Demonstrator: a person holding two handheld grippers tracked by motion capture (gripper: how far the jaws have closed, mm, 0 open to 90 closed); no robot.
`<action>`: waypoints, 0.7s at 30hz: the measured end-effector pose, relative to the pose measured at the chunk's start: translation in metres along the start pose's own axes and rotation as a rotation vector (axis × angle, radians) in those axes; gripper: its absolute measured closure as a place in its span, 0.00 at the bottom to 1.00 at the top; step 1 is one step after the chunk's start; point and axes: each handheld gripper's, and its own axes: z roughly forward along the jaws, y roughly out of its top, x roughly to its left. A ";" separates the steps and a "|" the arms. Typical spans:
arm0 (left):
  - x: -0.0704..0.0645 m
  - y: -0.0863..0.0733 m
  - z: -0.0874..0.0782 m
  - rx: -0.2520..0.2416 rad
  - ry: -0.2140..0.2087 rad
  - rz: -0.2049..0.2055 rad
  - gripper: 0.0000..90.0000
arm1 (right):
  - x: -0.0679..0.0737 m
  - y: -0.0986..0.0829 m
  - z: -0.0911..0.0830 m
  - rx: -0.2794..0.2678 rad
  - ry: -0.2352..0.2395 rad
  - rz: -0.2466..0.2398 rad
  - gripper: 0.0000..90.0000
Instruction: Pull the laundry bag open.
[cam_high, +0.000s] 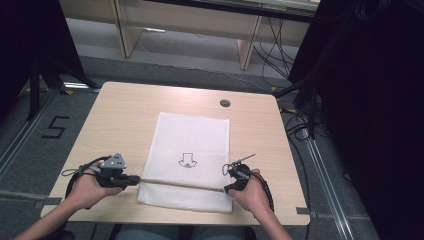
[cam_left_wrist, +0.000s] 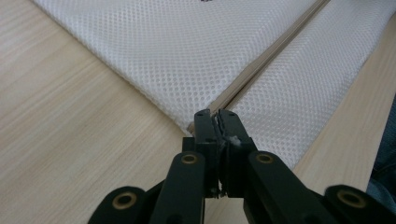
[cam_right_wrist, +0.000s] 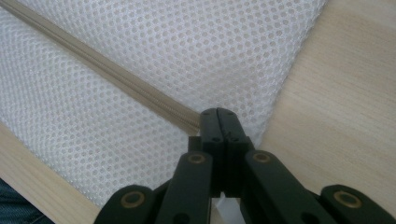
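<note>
Nearest the person, a white mesh bag (cam_high: 191, 150) lies flat on the light wooden table (cam_high: 115, 120), its short edge toward the table's near edge. A beige zipper (cam_high: 180, 184) runs across the bag close to that near edge, from the bag's left side to its right side, with a narrow strip of mesh left between the zipper and the near edge.

The left gripper (cam_high: 136, 179) sits at the bag's left edge. In the left gripper view its jaws are pressed together at the left end of the zipper (cam_left_wrist: 261, 58), with a scrap of pale material caught between them (cam_left_wrist: 217, 122). The right gripper (cam_high: 226, 189) sits at the bag's right edge; in the right gripper view its jaws are closed tight at the right end of the zipper (cam_right_wrist: 107, 74), where the zipper meets the mesh border (cam_right_wrist: 217, 114).

Farther up the bag, beyond the zipper, a small black outline drawing (cam_high: 188, 160) is printed near the bag's middle. Past the bag's far edge, a round dark grommet (cam_high: 225, 103) is set into the table.
</note>
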 end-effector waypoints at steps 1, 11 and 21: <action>0.000 -0.001 0.001 -0.007 -0.003 -0.007 0.97 | 0.000 0.000 0.000 -0.003 0.003 0.001 1.00; -0.001 -0.002 0.007 0.048 0.020 0.010 0.97 | -0.003 0.001 0.000 -0.009 0.022 -0.034 1.00; 0.001 -0.005 0.011 0.054 0.017 0.044 0.97 | -0.001 0.001 0.000 -0.010 0.013 -0.038 1.00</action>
